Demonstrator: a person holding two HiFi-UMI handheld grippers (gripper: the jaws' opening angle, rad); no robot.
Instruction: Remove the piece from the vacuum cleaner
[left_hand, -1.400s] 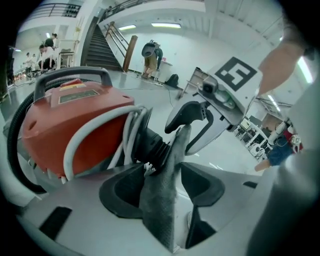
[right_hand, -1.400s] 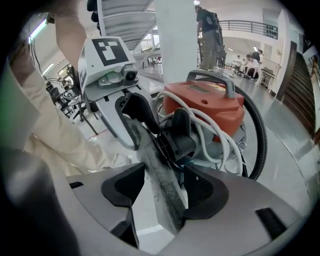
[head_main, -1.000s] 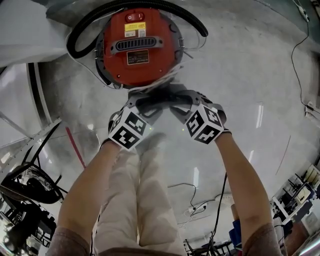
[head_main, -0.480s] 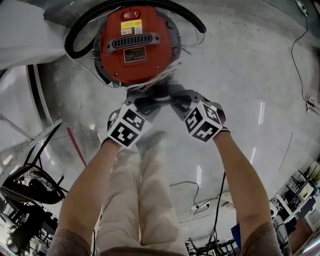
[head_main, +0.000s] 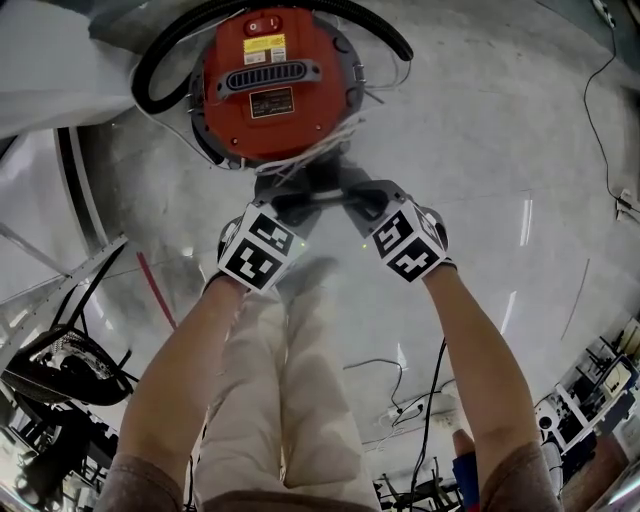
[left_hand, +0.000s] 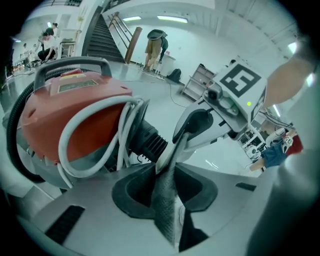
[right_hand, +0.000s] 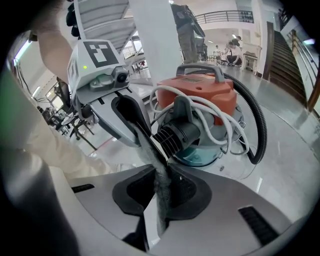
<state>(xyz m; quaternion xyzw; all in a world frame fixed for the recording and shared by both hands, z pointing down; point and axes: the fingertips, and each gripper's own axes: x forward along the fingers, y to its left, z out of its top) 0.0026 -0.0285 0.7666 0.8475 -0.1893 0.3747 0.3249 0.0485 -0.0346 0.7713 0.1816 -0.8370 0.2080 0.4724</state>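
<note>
A red canister vacuum cleaner (head_main: 270, 90) stands on the grey floor, with a black hose (head_main: 170, 50) looped behind it and white cord (left_hand: 75, 135) wound round its front. A black ribbed fitting (left_hand: 147, 140) sticks out of that front. Both grippers meet tip to tip just before it. A thin grey textured strip (left_hand: 167, 200) runs from the left gripper (left_hand: 167, 165) to the right gripper (left_hand: 182, 137). The right gripper view shows the same strip (right_hand: 161, 187) pinched in the right gripper (right_hand: 160, 172). Both pairs of jaws are closing and stand nearly together on it.
The person's pale trouser legs (head_main: 290, 400) are directly below the grippers. Loose cables (head_main: 420, 400) trail on the floor at lower right. A dark metal frame (head_main: 60, 370) stands at lower left and shelving (head_main: 600, 390) at far right. A distant person (left_hand: 155, 47) stands by a staircase.
Both grippers have crept slightly toward the vacuum cleaner and their tips have drawn closer together. The vacuum cleaner itself has not visibly moved.
</note>
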